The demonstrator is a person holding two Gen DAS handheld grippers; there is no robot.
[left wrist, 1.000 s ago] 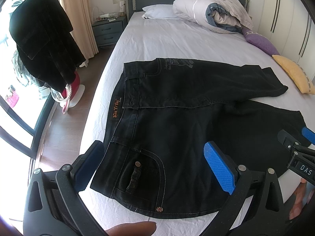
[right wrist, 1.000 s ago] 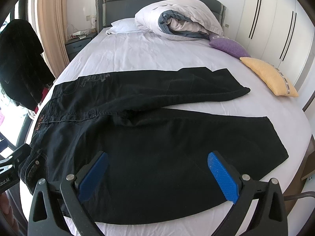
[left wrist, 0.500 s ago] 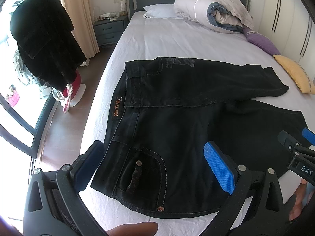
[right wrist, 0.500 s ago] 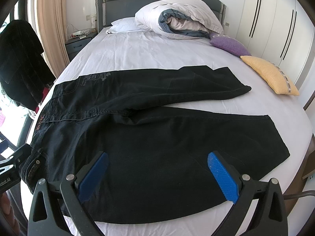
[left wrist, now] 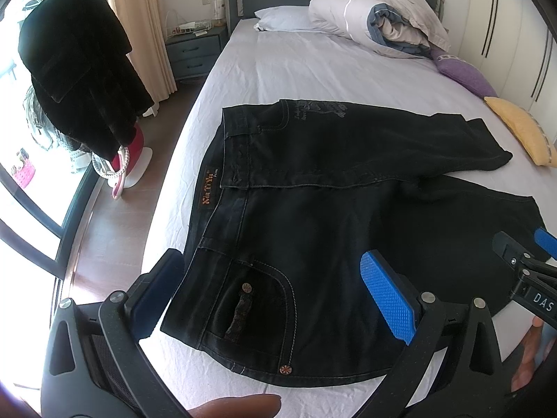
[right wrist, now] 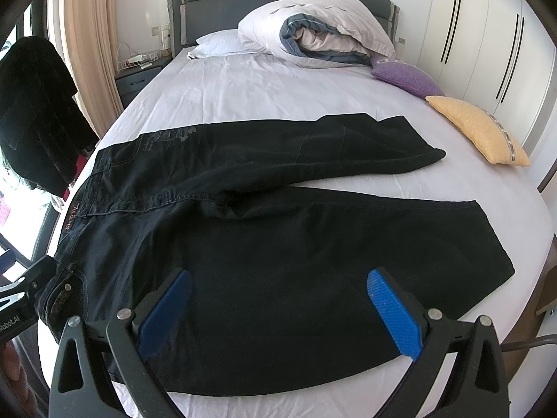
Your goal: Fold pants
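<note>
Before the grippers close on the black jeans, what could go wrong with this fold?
1. The black jeans lie close to the near edge of the bed; a pull could drag them off.
2. Cloth is bunched at the crotch, so the fold may trap a wrinkle.
3. Both the left gripper and the right gripper are open above a single layer; a shallow pinch may slip.

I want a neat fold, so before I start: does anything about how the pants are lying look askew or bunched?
Yes. The pants lie with legs splayed apart in a V, and the cloth is bunched at the crotch. The far leg looks twisted over. Both grippers, left and right, are open above them.
</note>
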